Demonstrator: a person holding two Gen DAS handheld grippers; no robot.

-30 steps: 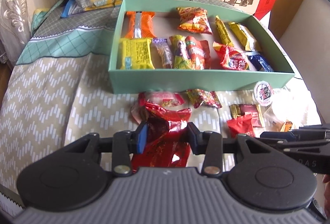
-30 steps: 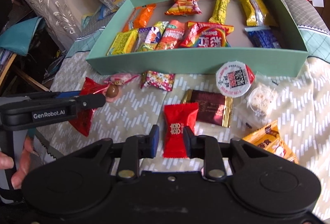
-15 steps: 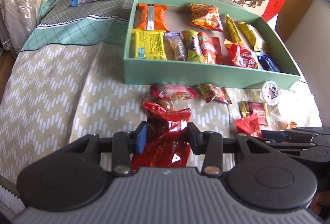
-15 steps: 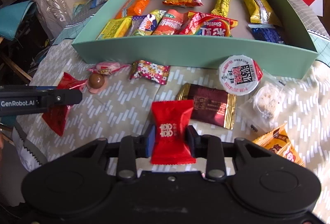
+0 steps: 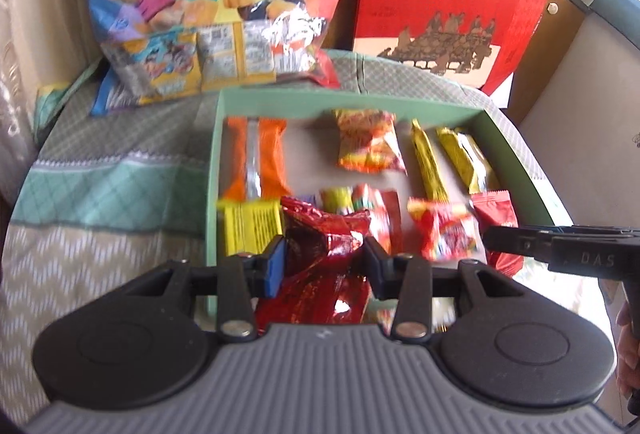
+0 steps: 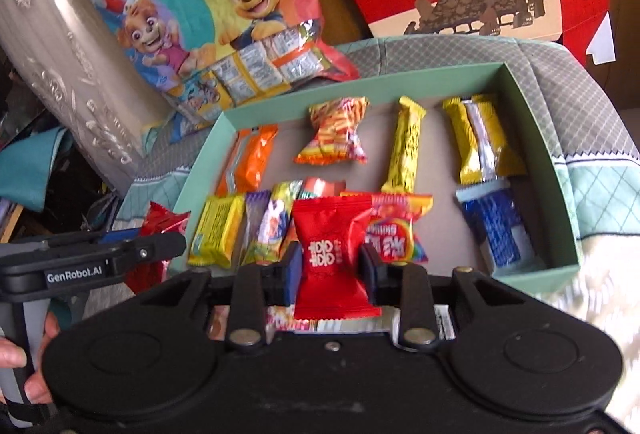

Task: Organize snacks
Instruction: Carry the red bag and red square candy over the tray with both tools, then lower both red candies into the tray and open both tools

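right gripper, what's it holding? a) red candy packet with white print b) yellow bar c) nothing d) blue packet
a: the right gripper has its pads pressed on both sides of the red candy packet, held up in front of the green box.

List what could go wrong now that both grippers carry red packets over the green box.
1. The right gripper and left gripper sit close side by side; they could bump on release.
2. The crinkly red wrapper hangs loosely and might slip early.
3. The green box's front row is crowded, so the red candy packet may land atop the Skittles bag.
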